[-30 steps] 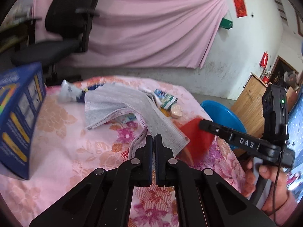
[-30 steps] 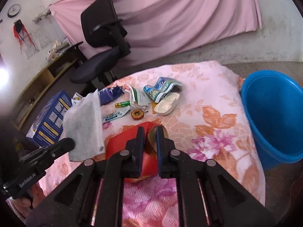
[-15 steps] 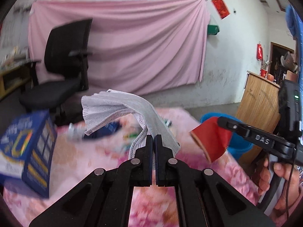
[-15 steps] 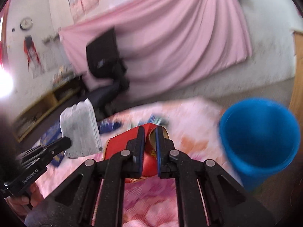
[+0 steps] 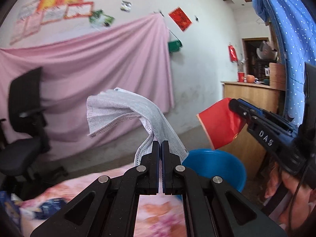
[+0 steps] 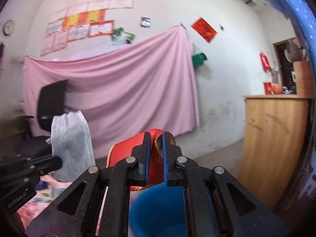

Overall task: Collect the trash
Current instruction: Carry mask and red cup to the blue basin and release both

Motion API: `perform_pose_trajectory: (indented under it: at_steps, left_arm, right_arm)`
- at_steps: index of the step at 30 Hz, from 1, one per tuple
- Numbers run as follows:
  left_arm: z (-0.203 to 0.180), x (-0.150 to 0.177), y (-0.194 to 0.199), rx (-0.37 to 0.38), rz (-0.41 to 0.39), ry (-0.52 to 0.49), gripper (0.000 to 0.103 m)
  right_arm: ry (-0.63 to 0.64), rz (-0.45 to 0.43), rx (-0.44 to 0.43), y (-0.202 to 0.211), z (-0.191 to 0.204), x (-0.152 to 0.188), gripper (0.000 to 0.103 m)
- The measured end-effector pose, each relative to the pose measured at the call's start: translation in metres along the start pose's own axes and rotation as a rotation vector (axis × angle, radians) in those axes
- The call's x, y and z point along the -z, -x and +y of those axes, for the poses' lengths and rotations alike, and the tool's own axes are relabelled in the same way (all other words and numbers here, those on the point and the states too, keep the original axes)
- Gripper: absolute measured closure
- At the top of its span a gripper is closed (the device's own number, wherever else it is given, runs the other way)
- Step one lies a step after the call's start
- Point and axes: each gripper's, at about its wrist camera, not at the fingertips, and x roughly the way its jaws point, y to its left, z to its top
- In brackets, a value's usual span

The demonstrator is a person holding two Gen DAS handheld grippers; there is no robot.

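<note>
A grey face mask (image 5: 126, 108) is pinched by the closed left tool (image 5: 160, 144), draped up-left of it at frame centre. A red packet (image 6: 136, 148) is clamped in the right tool (image 6: 157, 138), above the blue bucket (image 6: 158, 213) at bottom centre.

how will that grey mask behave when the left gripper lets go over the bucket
The mask is probably floppy: it droops and folds above the shut left gripper. It looks thin and light, so it may flutter and miss the bucket.
</note>
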Motion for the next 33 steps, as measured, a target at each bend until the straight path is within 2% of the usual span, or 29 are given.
perform_pose_trajectory:
  at_steps: [5, 12, 15, 17, 18, 20, 21, 24, 27, 29, 31, 33]
  left_arm:
    - [-0.016, 0.003, -0.060, 0.079, 0.144, 0.038, 0.103]
    - [-0.019, 0.019, -0.126, 0.162, 0.363, 0.141, 0.102]
    - [-0.025, 0.021, -0.141, 0.161, 0.411, 0.145, 0.101]
    - [-0.028, 0.021, -0.149, 0.151, 0.430, 0.142, 0.095]
    - [-0.029, 0.021, -0.149, 0.149, 0.433, 0.143, 0.091]
    - [-0.025, 0.021, -0.147, 0.139, 0.428, 0.163, 0.073]
    - [-0.021, 0.021, -0.144, 0.134, 0.417, 0.178, 0.073]
    - [-0.009, 0.019, -0.126, 0.119, 0.376, 0.215, 0.072]
    - [0.012, 0.016, -0.099, 0.073, 0.298, 0.257, 0.057]
    - [0.026, 0.014, -0.078, 0.037, 0.237, 0.283, 0.046]
    - [0.040, 0.012, -0.058, -0.012, 0.177, 0.310, 0.041]
    - [0.052, 0.011, -0.040, -0.061, 0.131, 0.336, 0.025]
  right_arm:
    - [-0.039, 0.104, 0.065, -0.016, -0.034, 0.021, 0.065]
    - [-0.087, 0.248, 0.078, -0.035, -0.061, 0.049, 0.064]
    - [-0.117, 0.304, 0.068, -0.044, -0.065, 0.056, 0.064]
    - [-0.118, 0.319, 0.062, -0.047, -0.067, 0.060, 0.063]
    - [-0.114, 0.324, 0.062, -0.047, -0.066, 0.061, 0.062]
    - [-0.112, 0.325, 0.056, -0.047, -0.067, 0.060, 0.058]
    - [-0.113, 0.322, 0.054, -0.045, -0.067, 0.059, 0.057]
    - [-0.110, 0.298, 0.046, -0.039, -0.062, 0.051, 0.042]
    - [-0.106, 0.257, 0.026, -0.029, -0.054, 0.040, 0.032]
    - [-0.103, 0.227, 0.014, -0.022, -0.046, 0.031, 0.015]
    - [-0.105, 0.184, -0.001, -0.013, -0.038, 0.024, 0.000]
    - [-0.107, 0.127, -0.020, -0.001, -0.028, 0.016, 0.000]
